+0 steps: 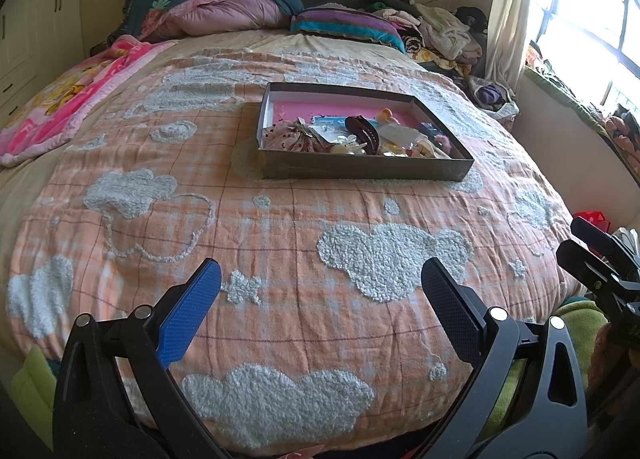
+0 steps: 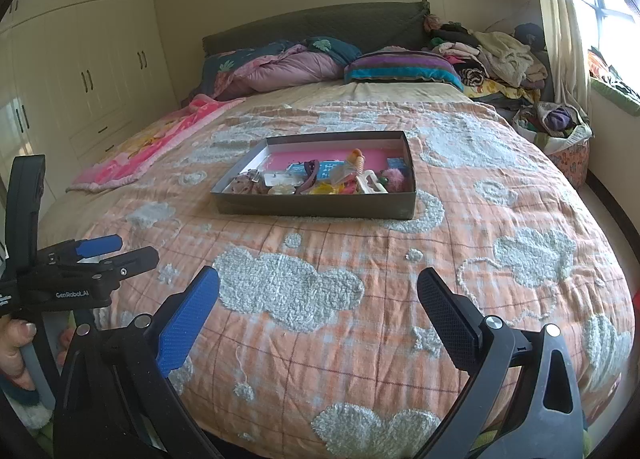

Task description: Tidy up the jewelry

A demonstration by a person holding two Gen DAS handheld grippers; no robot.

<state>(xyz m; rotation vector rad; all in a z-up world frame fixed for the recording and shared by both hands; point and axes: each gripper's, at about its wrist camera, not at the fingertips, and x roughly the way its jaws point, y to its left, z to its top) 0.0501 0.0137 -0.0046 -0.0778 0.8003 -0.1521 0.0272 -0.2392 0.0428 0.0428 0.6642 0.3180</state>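
left gripper [image 1: 320, 283]: spread wide, holds nothing | right gripper [image 2: 318, 291]: spread wide too | box [image 1: 368, 169]: on the bed (full of hair clips)

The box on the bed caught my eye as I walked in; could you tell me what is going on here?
A person holds a two-finger gripper in each hand at the foot of the bed. The left gripper and right gripper are both open and empty, hovering above the quilt, short of the box. The box sits mid-bed, holding a jumble of hair accessories and trinkets heaped toward its near side. Nothing has been picked up yet.
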